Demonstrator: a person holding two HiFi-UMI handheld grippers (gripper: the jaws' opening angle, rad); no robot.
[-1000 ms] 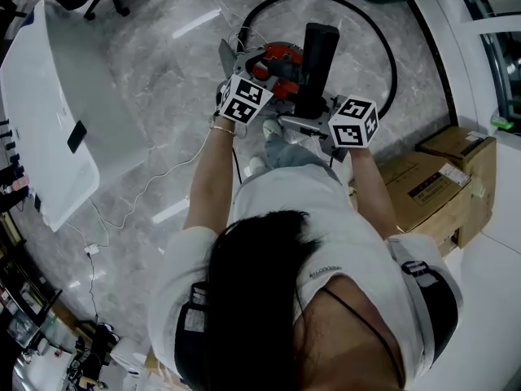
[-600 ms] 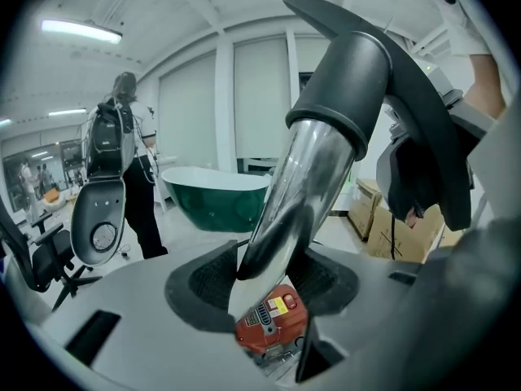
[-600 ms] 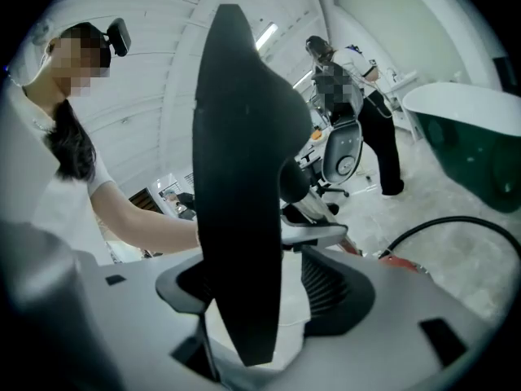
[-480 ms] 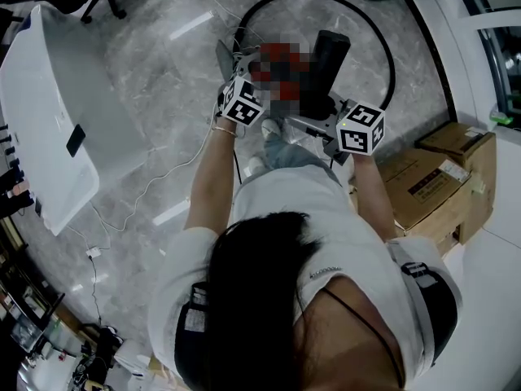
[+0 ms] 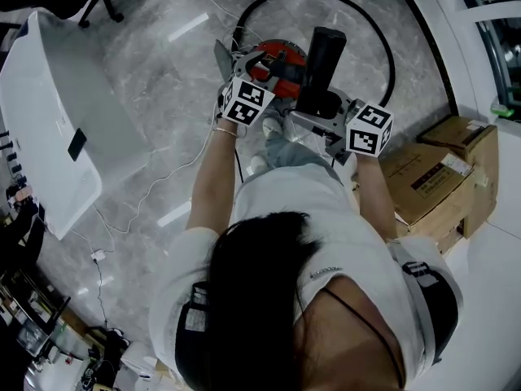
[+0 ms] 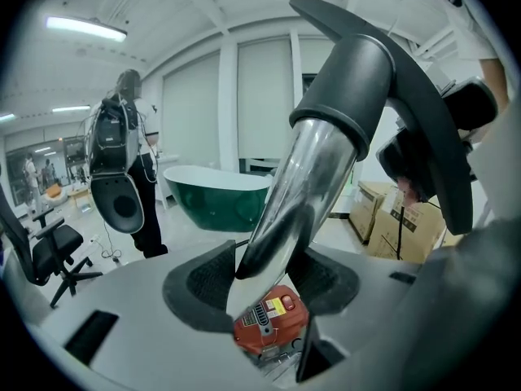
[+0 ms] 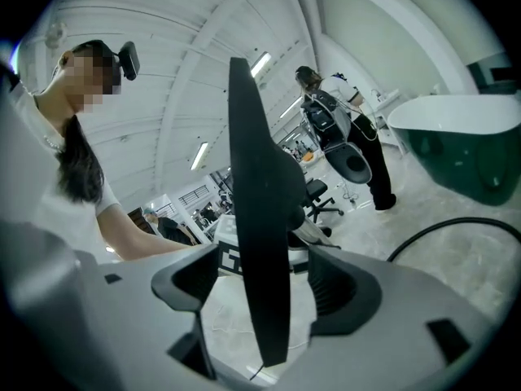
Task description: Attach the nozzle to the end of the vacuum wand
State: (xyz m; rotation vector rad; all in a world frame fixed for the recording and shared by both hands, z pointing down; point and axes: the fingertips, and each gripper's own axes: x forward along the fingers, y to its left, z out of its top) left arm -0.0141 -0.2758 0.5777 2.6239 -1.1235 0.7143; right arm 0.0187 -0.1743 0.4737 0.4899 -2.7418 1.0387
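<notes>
A dark nozzle (image 5: 319,63) stands up between my two grippers, seated on the top of a chrome vacuum wand (image 6: 305,186). In the left gripper view the nozzle (image 6: 366,80) caps that tube. My left gripper (image 5: 252,68) (image 6: 273,279) is shut on the wand's lower part, above the red vacuum canister (image 5: 281,59) (image 6: 269,320). My right gripper (image 5: 308,114) (image 7: 264,287) has just been opening its jaws. The nozzle's thin black edge (image 7: 256,202) runs between them with a gap on each side.
A black hose (image 5: 383,47) loops on the marble floor behind the canister. Cardboard boxes (image 5: 444,177) stand at the right, a white bathtub (image 5: 49,120) at the left and a green one (image 6: 212,198) farther off. Thin cables (image 5: 146,194) trail over the floor. Another person (image 6: 130,137) stands nearby.
My right gripper has shifted a little to the right and away from the nozzle. The nozzle's top has leaned slightly rightward. The left gripper has kept its place on the wand.
</notes>
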